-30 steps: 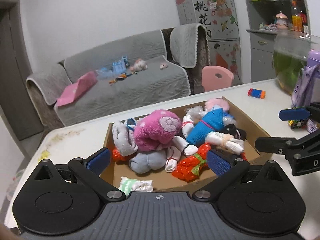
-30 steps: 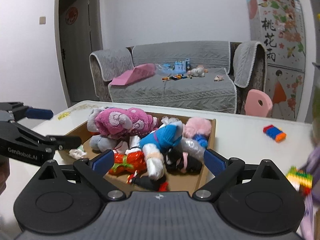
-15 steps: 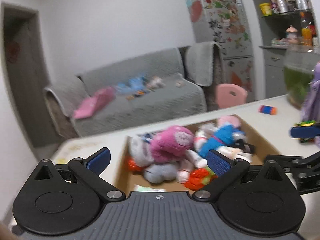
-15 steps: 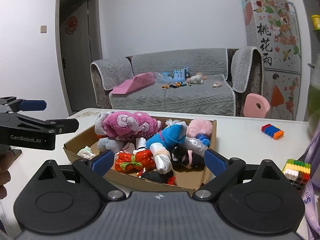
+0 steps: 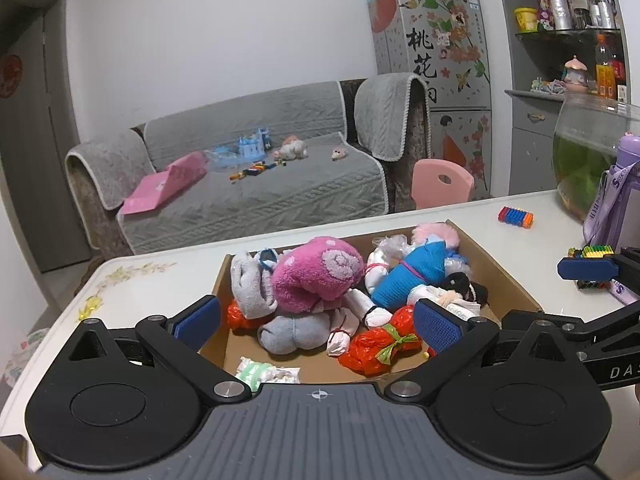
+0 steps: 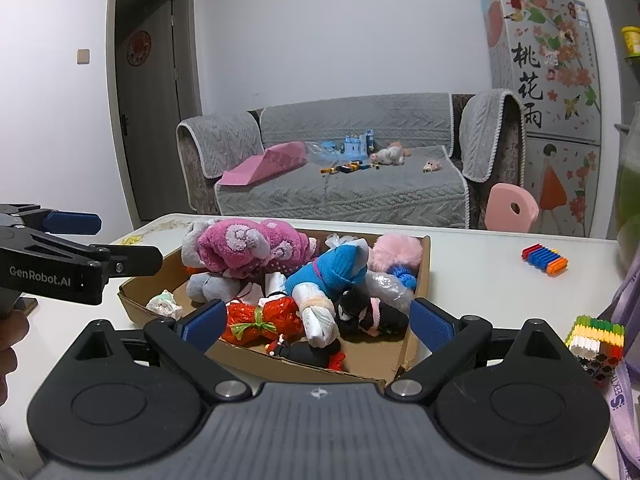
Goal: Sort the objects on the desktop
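Note:
A shallow cardboard box [image 5: 496,276] [image 6: 424,276] sits on the white table, filled with soft toys: a pink plush [image 5: 320,272] [image 6: 248,244], a blue one [image 5: 416,272] [image 6: 332,268], a grey one [image 5: 288,332], a red wrapped bundle [image 5: 380,346] [image 6: 260,320] and a black toy [image 6: 368,312]. My left gripper [image 5: 316,326] is open and empty, just before the box's near edge. My right gripper [image 6: 316,320] is open and empty at the box's near right side. Each gripper shows in the other's view.
A striped block strip [image 5: 516,216] [image 6: 544,258] lies on the table beyond the box. A multicoloured block cube [image 6: 596,340] [image 5: 596,252] and a purple bottle with a lanyard [image 5: 616,208] stand at the right, next to a glass fish bowl [image 5: 588,152]. A sofa stands behind the table.
Both grippers have pulled back and lifted a little from the box, so more table and room show. Both stay open and empty.

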The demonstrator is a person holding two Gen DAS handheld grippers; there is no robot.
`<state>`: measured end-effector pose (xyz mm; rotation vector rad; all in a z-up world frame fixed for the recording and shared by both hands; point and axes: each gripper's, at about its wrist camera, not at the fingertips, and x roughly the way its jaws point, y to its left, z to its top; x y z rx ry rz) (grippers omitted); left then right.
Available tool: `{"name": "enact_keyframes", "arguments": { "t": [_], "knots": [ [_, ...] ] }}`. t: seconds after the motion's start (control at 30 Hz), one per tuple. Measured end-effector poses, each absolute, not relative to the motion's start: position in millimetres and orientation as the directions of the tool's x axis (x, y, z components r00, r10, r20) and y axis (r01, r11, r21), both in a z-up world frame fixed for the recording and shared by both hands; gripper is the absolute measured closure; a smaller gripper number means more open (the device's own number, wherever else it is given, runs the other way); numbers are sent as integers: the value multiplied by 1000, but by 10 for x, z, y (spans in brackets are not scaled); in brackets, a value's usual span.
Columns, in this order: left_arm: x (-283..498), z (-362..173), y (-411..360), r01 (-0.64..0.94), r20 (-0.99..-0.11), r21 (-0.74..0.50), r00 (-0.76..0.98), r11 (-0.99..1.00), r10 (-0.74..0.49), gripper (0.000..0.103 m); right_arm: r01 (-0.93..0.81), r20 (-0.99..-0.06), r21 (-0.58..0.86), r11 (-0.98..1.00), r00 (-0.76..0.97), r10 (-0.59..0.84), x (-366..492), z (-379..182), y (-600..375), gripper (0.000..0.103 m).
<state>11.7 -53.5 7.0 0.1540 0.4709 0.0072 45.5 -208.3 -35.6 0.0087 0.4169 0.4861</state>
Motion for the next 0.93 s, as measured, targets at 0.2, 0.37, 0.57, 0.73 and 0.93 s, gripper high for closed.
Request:
{"name": "enact_keyframes", "arguments": {
  "t": [0.2,0.37,0.57,0.73,0.93],
  "knots": [
    [125,73,-520,34,-454,146,890,989,36,0,-459,-394,99,883,796,459,449,-366,-2059,5],
    [120,60,-530,48,-457,144,889,988,23,0,-466,-399,94,880,792,462,447,-377,-2047,4],
    [124,52,-535,62,-470,133,883,989,8,0,-469,-405,87,879,789,461,455,-380,-2040,4],
    [116,71,-514,62,-470,117,883,991,0,0,-468,-405,86,879,790,460,452,-379,-2038,2],
    [90,82,-535,83,-458,118,889,990,-19,0,-471,-405,82,879,790,461,448,-377,-2035,2]
  ]
}}
